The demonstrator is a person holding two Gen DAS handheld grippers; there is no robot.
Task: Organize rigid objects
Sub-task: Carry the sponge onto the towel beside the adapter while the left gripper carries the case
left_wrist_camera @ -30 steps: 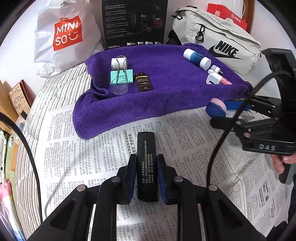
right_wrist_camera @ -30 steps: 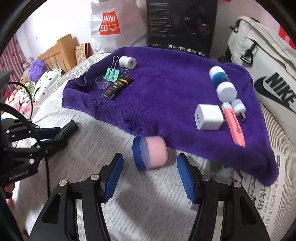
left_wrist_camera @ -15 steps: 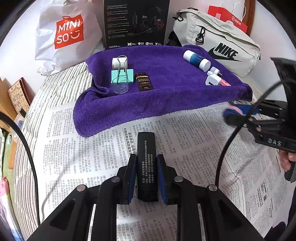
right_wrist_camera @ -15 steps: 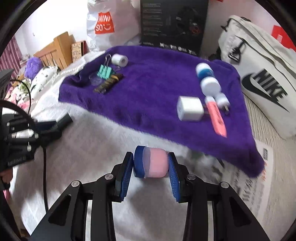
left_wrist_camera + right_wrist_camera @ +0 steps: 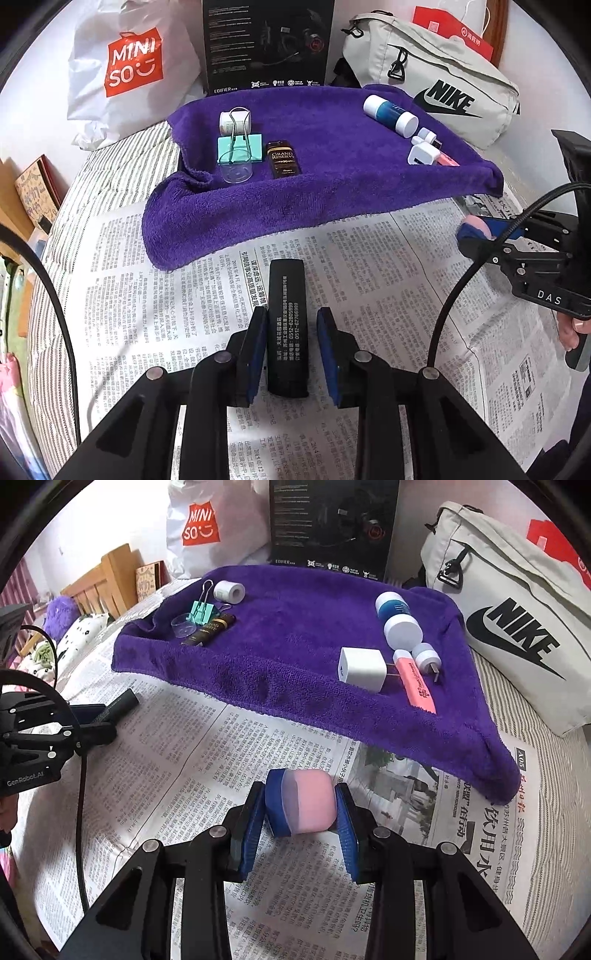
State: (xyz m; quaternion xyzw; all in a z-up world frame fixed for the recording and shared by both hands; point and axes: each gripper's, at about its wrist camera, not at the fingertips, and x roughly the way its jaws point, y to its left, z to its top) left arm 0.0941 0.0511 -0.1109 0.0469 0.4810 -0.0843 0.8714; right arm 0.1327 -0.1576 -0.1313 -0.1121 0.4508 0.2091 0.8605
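The left gripper point(image 5: 291, 343) has its jaws parted around a black bar point(image 5: 287, 325) lying on the newspaper point(image 5: 369, 266), just in front of the purple towel point(image 5: 332, 184), with gaps on both sides. The right gripper point(image 5: 301, 808) clenches a pink-and-blue container point(image 5: 303, 801), also just short of the purple towel point(image 5: 295, 635).

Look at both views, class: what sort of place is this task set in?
Most likely a bedroom: the work surface looks like a bed with a striped sheet under newspaper, a wooden bed frame beside it, and a sling bag behind.
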